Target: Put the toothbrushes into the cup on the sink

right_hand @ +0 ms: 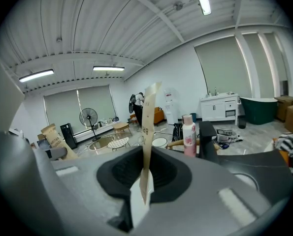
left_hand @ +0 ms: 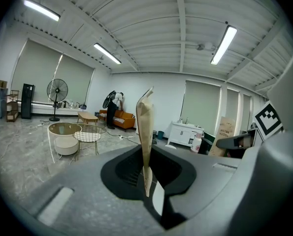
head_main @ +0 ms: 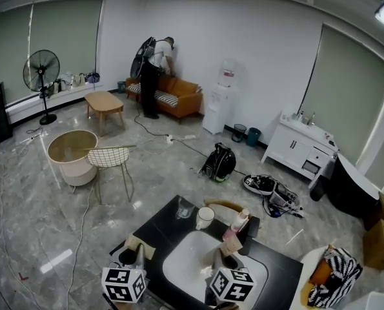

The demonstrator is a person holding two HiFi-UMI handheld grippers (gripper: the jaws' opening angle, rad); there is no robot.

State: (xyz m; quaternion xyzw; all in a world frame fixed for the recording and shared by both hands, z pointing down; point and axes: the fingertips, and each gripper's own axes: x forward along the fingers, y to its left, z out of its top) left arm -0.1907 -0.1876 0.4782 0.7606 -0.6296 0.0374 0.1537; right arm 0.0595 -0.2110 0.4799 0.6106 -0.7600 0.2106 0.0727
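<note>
Each gripper holds a flat brown-paper toothbrush pack upright by its lower end. My left gripper (head_main: pixel 134 256) is shut on one pack (head_main: pixel 135 243) over the black counter left of the sink (head_main: pixel 179 267); in the left gripper view that pack (left_hand: pixel 145 127) stands pinched between the jaws. My right gripper (head_main: pixel 224 259) is shut on the other pack (head_main: pixel 231 243) over the basin's right side, and this pack (right_hand: pixel 149 127) also shows in the right gripper view. The white cup (head_main: pixel 204 217) stands behind the basin, beyond both grippers; the cup (right_hand: pixel 159 142) lies just past the right pack.
A clear glass (head_main: pixel 184 208) stands left of the cup, and a pink bottle (head_main: pixel 240 220) and a wooden spout (head_main: pixel 224 206) to its right. A striped cloth (head_main: pixel 333 278) lies at the right. Farther off are a wire chair (head_main: pixel 109 158), a round tub (head_main: pixel 71 155) and a person (head_main: pixel 153 75).
</note>
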